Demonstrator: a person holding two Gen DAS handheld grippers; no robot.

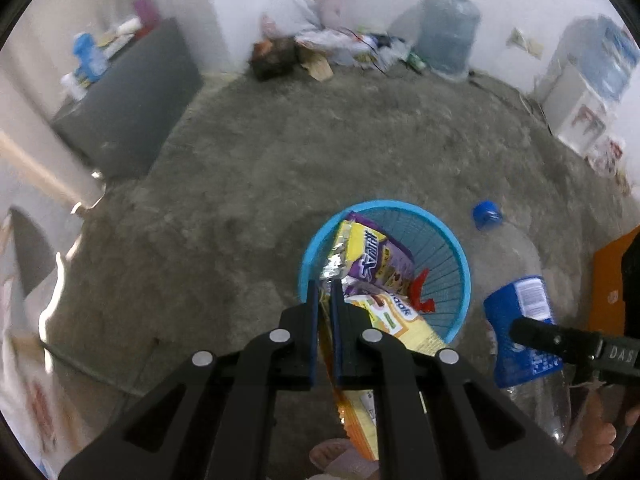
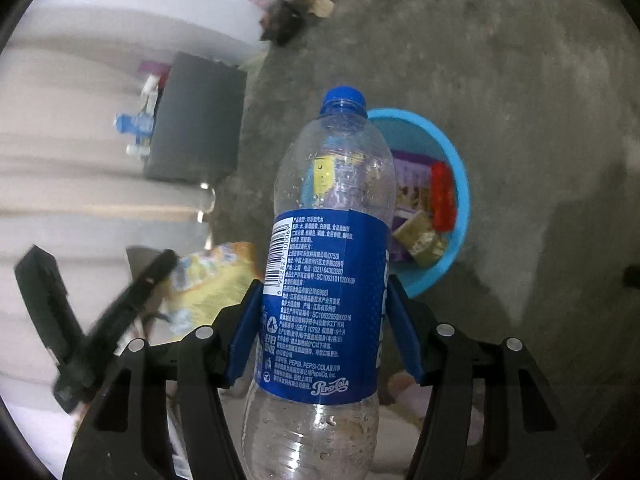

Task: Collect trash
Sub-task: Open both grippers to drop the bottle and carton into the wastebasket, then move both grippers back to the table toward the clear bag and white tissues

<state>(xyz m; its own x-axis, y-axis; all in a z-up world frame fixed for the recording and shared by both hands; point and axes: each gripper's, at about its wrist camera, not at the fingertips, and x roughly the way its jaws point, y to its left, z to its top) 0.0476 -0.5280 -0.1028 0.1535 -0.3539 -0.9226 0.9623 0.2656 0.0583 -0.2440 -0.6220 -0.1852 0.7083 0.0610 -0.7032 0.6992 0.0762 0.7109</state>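
clear empty pepsi bottle [image 2: 326, 264], blue cap and label, clamped in right hand-held gripper [image 2: 324, 328], left hand-held gripper [image 1: 325, 292] pinching yellow wrapper [image 1: 400, 320]

The right gripper [image 2: 324, 320] clamps a clear plastic bottle [image 2: 332, 216] by its blue label, blue cap pointing away. Just behind the bottle, a blue basket [image 2: 456, 184] on grey carpet holds wrappers. Left of the bottle, the left gripper [image 2: 120, 312] carries a yellow wrapper [image 2: 212, 276].

Both tools are matte black plastic linkages with round silver pivot pins. The left gripper [image 1: 325, 292] and right gripper [image 2: 324, 308] carry flat blue pads [image 2: 244, 332]. Beside the bin [image 1: 460, 248], the right tool bears white lettering (partly hidden).
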